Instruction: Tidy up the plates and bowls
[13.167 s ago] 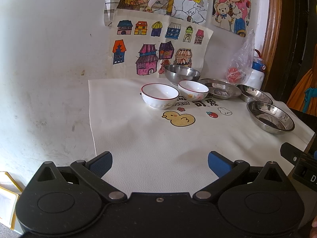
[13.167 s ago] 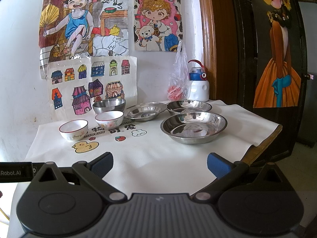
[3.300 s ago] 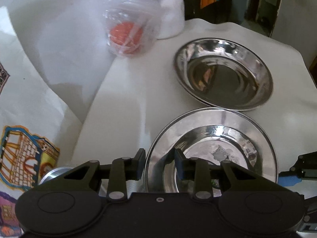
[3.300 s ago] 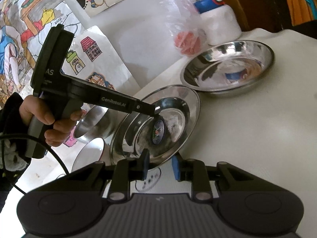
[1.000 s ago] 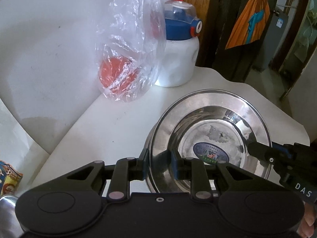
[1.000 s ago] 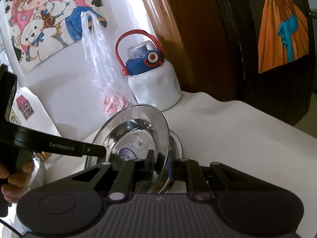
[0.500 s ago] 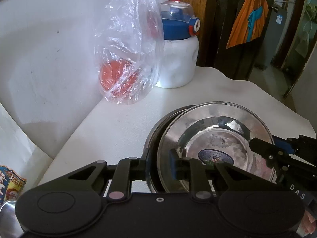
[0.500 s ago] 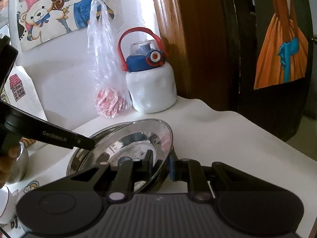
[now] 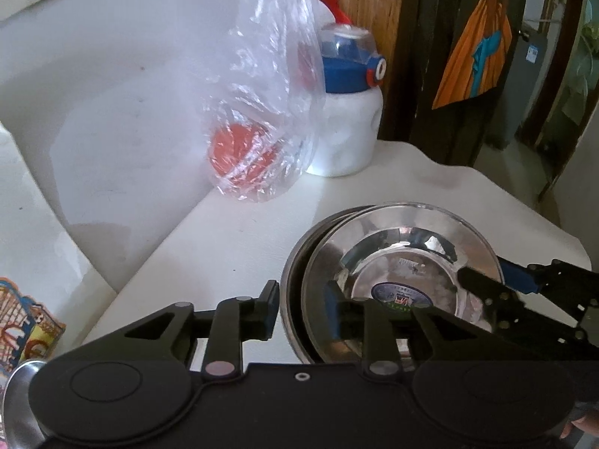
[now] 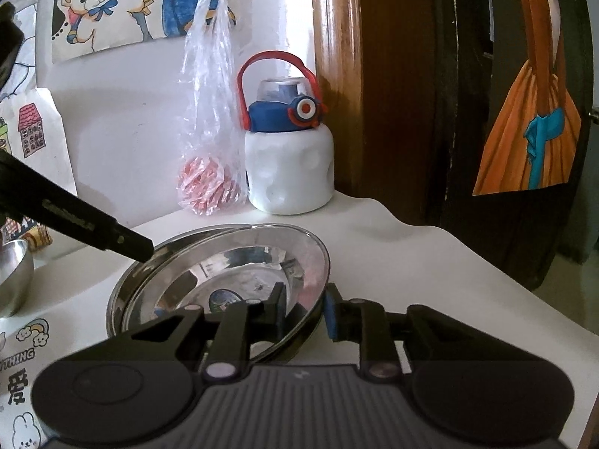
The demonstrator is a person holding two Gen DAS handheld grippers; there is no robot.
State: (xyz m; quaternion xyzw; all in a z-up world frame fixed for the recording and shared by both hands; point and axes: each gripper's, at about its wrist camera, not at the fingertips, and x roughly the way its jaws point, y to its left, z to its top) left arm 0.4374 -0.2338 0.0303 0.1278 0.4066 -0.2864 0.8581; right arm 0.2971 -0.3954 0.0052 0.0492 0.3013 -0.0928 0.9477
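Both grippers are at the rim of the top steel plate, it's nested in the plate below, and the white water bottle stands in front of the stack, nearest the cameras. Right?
Not quite. The white water bottle stands behind the stack, against the wall beside the plastic bag, as the right wrist view shows. The rest holds: left gripper and right gripper straddle the top steel plate rim, nested in the plate below.

The steel plate (image 9: 400, 258) has been carried over and now sits nested in the other plate (image 9: 295, 262); both claws have loosened around its rim.

Glossy steel plates (image 9: 404, 247), crinkled plastic bag (image 9: 269, 86)
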